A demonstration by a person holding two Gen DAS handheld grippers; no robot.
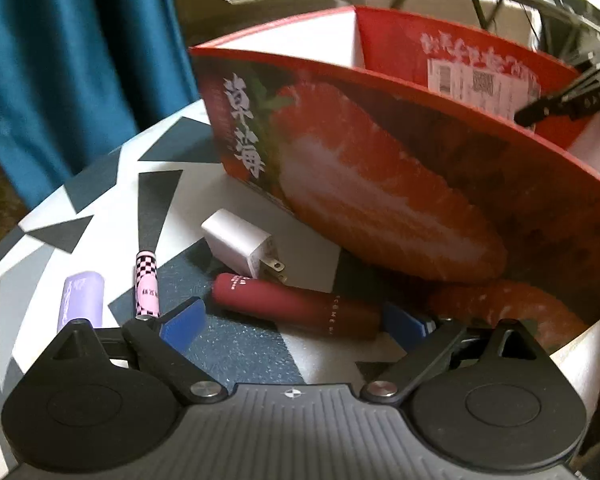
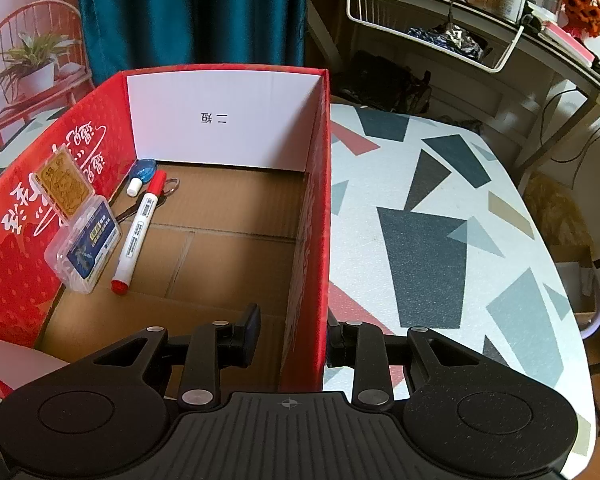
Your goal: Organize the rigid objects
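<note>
My left gripper [image 1: 294, 318] is open wide, low over the patterned table [image 1: 172, 184]. A dark red lipstick tube [image 1: 296, 306] lies flat between its blue pads, which do not press on it. Just behind the tube sits a white plug charger [image 1: 240, 240]. Left of the fingers lie a pink checkered tube [image 1: 146, 284] and a lavender tube [image 1: 82, 298]. A red strawberry box [image 1: 380, 184] stands behind them. My right gripper [image 2: 292, 336] is shut on the box's right wall [image 2: 316, 208]. Inside lie a red-capped marker [image 2: 138, 232], a clear plastic case [image 2: 86, 248] and a gold card [image 2: 64, 184].
A small blue-and-white bottle [image 2: 142, 174] and a key ring [image 2: 172, 186] lie in the box's far left corner. The table's rounded edge [image 2: 540, 216] curves on the right. A teal curtain [image 2: 188, 12] hangs behind, and a desk with a wire basket [image 2: 432, 32] stands at the back right.
</note>
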